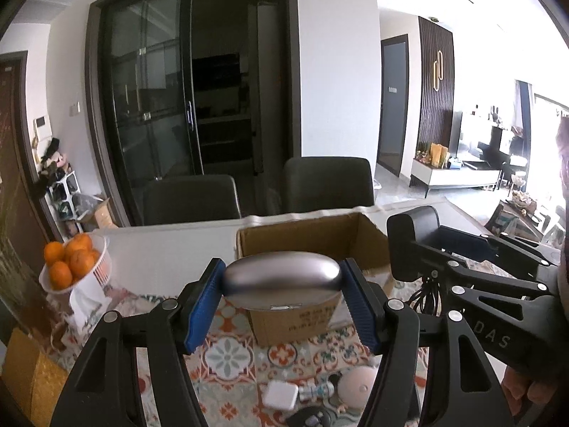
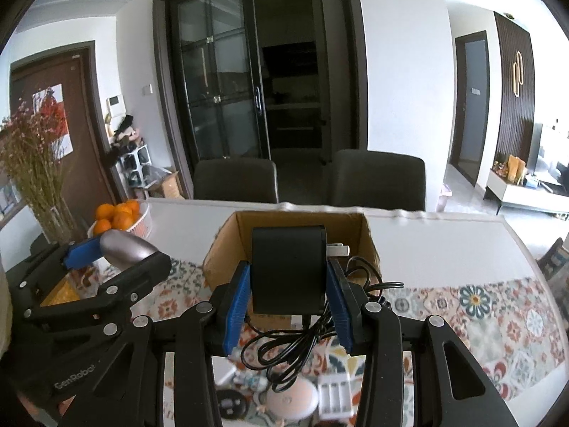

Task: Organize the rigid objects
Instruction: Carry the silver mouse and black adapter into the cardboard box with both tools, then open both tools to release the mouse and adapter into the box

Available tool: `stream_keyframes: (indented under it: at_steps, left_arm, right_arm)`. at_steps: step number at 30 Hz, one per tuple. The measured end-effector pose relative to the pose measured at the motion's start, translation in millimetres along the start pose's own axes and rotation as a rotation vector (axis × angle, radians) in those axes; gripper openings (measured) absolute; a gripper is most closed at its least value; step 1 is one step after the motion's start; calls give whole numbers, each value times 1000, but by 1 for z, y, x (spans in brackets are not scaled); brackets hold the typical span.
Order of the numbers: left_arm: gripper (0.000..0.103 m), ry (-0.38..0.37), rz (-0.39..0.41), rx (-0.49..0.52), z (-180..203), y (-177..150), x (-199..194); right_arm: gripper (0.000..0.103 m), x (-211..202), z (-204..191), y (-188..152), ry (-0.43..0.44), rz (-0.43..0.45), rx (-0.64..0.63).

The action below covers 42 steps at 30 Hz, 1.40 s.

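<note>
Your table (image 2: 444,242) wears a patterned cloth (image 2: 498,316). On it sit the cardboard box (image 2: 227,259), an orange basket (image 2: 142,220) and small gadgets (image 2: 291,402).

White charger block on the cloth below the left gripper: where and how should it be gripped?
Grip the charger across two opposite flat side faces, coming from above. It lies flat on the cloth; its squarish shape offers parallel sides, though the figurine crowds its right edge.

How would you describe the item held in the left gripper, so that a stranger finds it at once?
Find the open cardboard box on the patterned tablecloth. In front of it the left gripper is shut on a smooth silver oval case. Unlike the black block with a cable in the right gripper, it is rounded, metallic and cordless.
</note>
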<state>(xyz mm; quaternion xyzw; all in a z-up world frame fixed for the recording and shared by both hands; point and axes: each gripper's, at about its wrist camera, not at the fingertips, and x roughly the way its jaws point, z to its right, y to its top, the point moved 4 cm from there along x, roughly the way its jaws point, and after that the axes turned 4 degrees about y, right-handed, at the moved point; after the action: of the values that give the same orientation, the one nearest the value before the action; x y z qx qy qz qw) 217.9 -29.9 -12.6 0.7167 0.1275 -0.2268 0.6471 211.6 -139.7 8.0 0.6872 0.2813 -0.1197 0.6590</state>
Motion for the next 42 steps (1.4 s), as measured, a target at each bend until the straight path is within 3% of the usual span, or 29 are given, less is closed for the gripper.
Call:
stream_keyframes:
  at_steps: [10, 19, 33, 38, 42]
  left_arm:
    - [65, -19, -35, 31, 1, 33, 39]
    - [65, -62, -149, 10, 2, 55, 95]
    - [65, -105, -338, -55, 1, 44, 153]
    - [79, -60, -336, -41, -4, 41, 154]
    - [88, 40, -314, -42, -17, 40, 147]
  right_arm:
    - [42, 37, 11, 42, 14, -4, -38]
    - [42, 88, 40, 69, 35, -75, 16]
    - [42, 143, 61, 59, 43, -207, 79]
    - [42, 153, 61, 56, 41, -231, 79]
    - [42, 161, 59, 54, 44, -245, 68]
